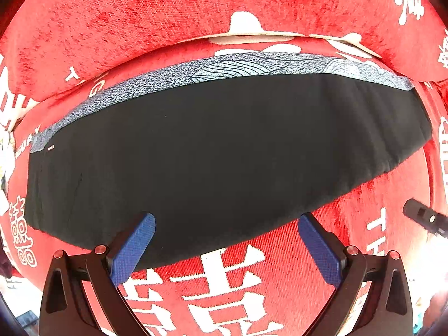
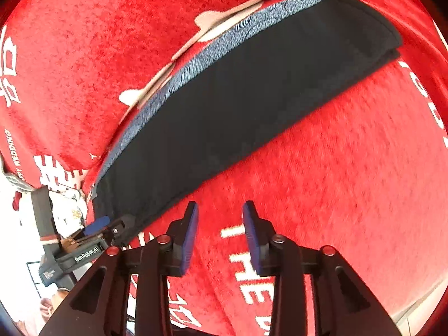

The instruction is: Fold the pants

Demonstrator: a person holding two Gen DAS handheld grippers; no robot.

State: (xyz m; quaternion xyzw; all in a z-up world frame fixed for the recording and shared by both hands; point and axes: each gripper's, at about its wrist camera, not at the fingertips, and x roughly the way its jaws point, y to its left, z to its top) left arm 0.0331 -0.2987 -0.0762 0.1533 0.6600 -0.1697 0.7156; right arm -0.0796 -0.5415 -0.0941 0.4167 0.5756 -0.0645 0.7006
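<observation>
We've let go: left tongs [image 1: 226,249] and right tongs [image 2: 220,235] gape empty above the pants [image 1: 218,151], seemingly folded; next, smooth or halve them.

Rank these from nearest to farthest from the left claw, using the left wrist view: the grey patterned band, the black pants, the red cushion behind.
1. black pants: folded flat, near edge between the left claw tips.
2. grey patterned band: along the pants' far edge.
3. red cushion: upright beyond the band, at the back.
</observation>
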